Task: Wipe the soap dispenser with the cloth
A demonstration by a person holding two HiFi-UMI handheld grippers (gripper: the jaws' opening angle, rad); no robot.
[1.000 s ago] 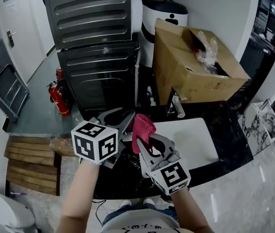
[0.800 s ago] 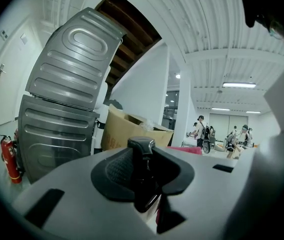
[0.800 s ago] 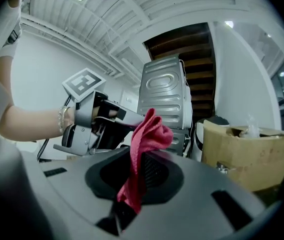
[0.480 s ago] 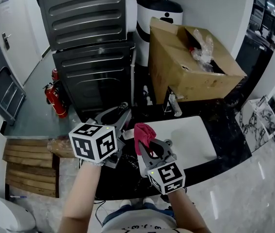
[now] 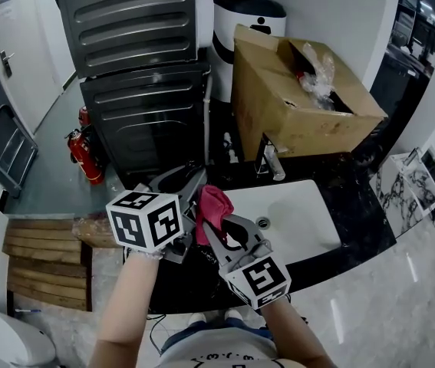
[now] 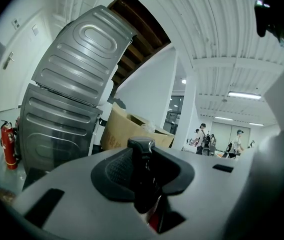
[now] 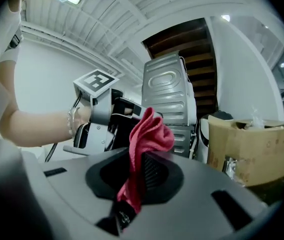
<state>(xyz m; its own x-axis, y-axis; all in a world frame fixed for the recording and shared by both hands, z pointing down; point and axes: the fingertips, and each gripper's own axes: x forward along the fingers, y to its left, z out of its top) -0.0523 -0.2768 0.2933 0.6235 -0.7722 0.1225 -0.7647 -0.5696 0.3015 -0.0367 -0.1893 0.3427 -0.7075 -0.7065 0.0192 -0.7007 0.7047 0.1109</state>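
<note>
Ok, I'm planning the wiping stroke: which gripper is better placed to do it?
Right. The right gripper pinches the red cloth close to the soap dispenser, which the left gripper clamps and steadies.

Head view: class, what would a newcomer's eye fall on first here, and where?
The bright red cloth stands out at centre, pinched in the right gripper by the white sink. The left gripper next to it grips a dark soap dispenser. Behind looms an open cardboard box.
</note>
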